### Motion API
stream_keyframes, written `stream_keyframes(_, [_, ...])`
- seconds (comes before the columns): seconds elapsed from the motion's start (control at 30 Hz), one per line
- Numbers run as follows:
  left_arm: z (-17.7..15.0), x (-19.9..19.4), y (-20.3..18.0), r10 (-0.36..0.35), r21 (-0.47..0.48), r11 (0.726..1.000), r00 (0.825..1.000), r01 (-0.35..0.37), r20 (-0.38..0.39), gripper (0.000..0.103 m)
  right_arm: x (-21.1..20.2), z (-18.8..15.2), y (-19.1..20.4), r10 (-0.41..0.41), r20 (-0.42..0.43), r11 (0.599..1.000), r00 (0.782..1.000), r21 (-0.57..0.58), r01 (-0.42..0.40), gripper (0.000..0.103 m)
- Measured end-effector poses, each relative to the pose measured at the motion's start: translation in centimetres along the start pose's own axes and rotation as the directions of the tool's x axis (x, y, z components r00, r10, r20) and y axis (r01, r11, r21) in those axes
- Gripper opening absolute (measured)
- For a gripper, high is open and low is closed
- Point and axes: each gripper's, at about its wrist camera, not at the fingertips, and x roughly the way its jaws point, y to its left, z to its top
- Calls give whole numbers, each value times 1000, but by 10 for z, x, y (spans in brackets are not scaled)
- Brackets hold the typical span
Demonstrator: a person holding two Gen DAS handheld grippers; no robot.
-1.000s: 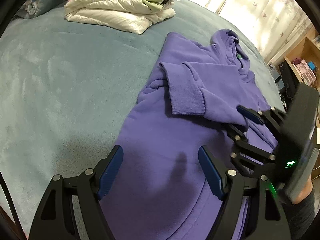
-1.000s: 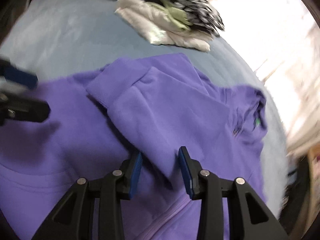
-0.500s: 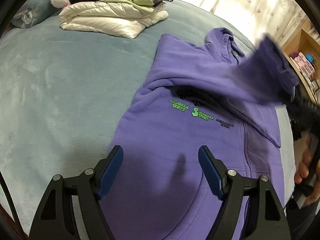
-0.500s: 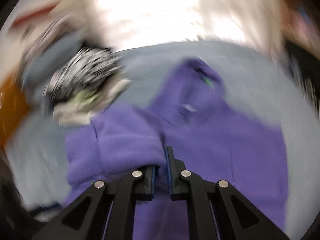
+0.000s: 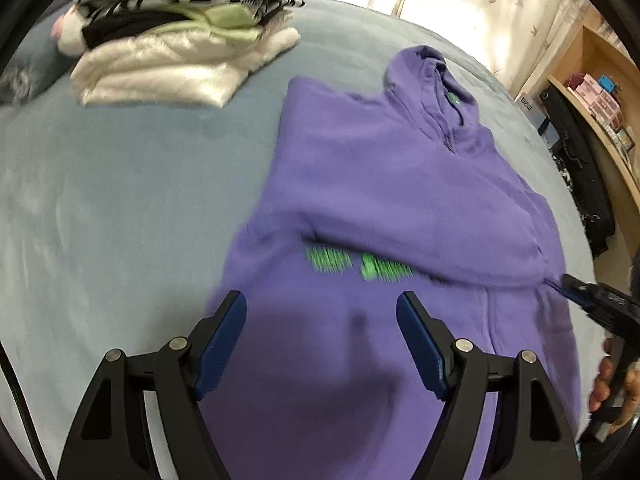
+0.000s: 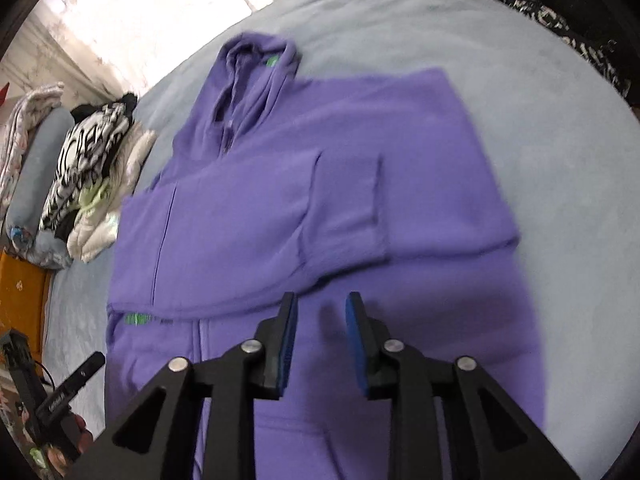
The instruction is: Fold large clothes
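Claws over hoodie, both angled downward. Left claw (image 5: pixel 320 340): jaws wide apart, nothing between them, hovering above lower front of purple hoodie (image 5: pixel 380 200). Right claw (image 6: pixel 322 340): jaws narrow and opening, nothing between the pads, purple fabric visible below the gap; positioned just short of the folded sleeve (image 6: pixel 344 208). Sleeve laid across chest of hoodie, cuff end toward the zipper. Green lettering (image 5: pixel 356 266) partly covered by the sleeve edge. Hood (image 6: pixel 256 60) at far end, flat on the bed (image 5: pixel 120 200). Hoodie spread face up on grey-blue bed cover. Stack of folded clothes (image 5: pixel 180 44) beyond, near the far corner of the bed, well apart from the hoodie. Wooden shelf (image 5: pixel 600 92) beside the bed.
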Motion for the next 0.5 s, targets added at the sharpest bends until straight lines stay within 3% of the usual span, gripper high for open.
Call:
stream_keyframes(0.17, [51, 34, 4, 5, 4, 1000, 1000, -4, -24, 76, 11, 27, -8, -1, 35, 1000, 999, -9, 1, 37])
stream_keyframes(0.3, [80, 64, 4, 13, 3, 1000, 998, -13, -62, 76, 42, 47, -14, -1, -8, 1000, 1000, -4, 1, 38])
stream_keyframes(0.4, [91, 84, 4, 45, 7, 999, 995, -44, -85, 76, 62, 55, -11, 6, -22, 1000, 1000, -8, -6, 38])
stream_keyframes(0.5, [96, 99, -2, 33, 22, 999, 995, -31, -95, 72, 69, 56, -3, 11, 5, 999, 1000, -39, -11, 40])
